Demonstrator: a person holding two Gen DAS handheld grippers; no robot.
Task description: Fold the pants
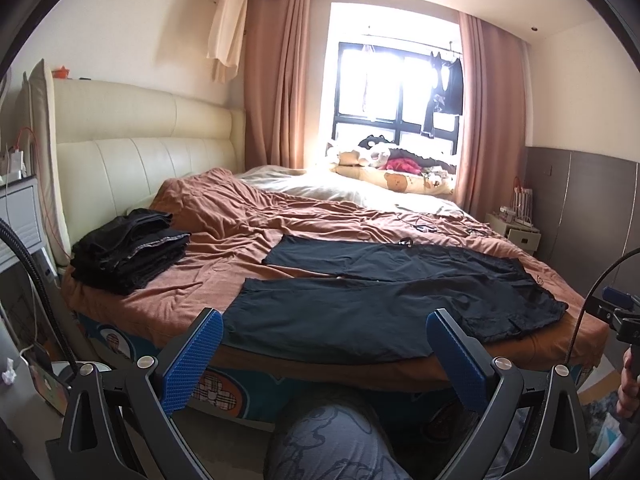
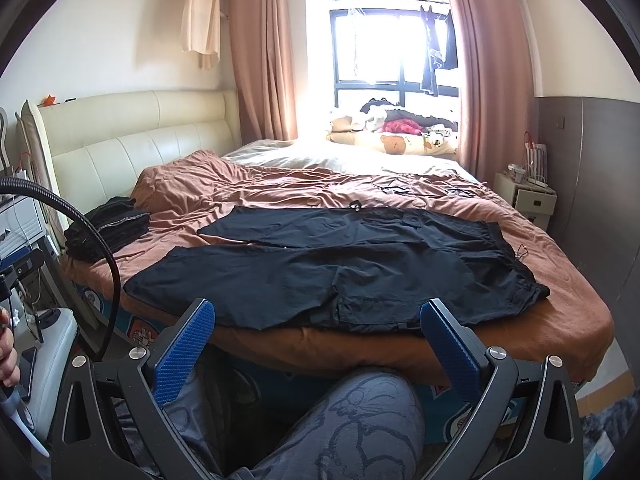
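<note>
A pair of black pants [image 1: 380,300] lies spread flat on the brown bedspread near the bed's front edge, legs pointing left, waistband at the right. It also shows in the right wrist view [image 2: 340,268]. My left gripper [image 1: 324,324] is open and empty, held in front of the bed edge, before the near leg. My right gripper [image 2: 318,314] is open and empty, held before the waist end of the pants. Neither touches the cloth.
A stack of folded black clothes [image 1: 128,248] sits at the bed's left near the cream headboard [image 1: 132,152]. A person's knee in grey patterned trousers [image 2: 360,424] is below the grippers. A white nightstand [image 2: 528,196] stands at the right. Plush toys [image 1: 380,156] lie by the window.
</note>
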